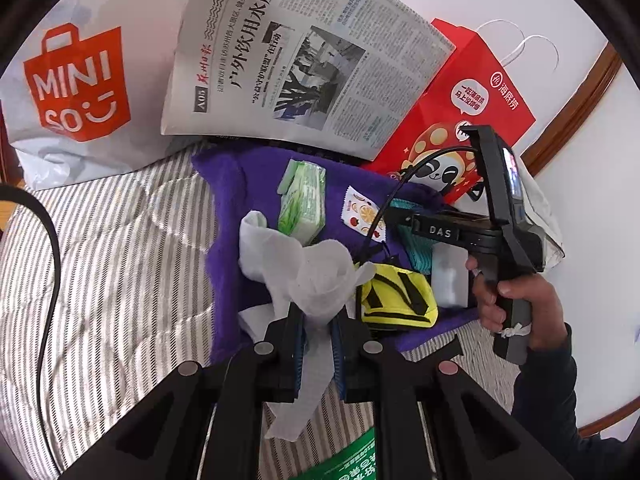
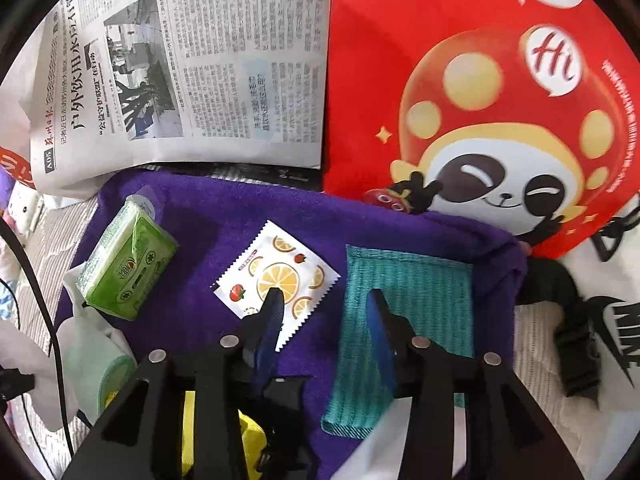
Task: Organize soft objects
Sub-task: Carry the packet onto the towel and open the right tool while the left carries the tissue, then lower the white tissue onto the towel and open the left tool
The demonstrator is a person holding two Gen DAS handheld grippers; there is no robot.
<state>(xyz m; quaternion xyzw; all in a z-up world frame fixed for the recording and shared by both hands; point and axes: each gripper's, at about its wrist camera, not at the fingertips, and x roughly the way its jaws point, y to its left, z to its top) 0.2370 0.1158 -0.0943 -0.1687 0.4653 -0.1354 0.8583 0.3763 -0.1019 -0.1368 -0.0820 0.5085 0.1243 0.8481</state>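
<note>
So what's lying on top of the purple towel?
On the purple towel lie a green tissue pack, a fruit-print sachet, a teal cloth and a yellow pouch. Whatever is under the towel is covered.

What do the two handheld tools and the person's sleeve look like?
Both tools are black, with angular arms, round silver pins and blue pads on the inner faces of the fingers. The right tool has a pistol handle, white letters "DAS", a thin black cable and a small lit screen. The sleeve is dark.
</note>
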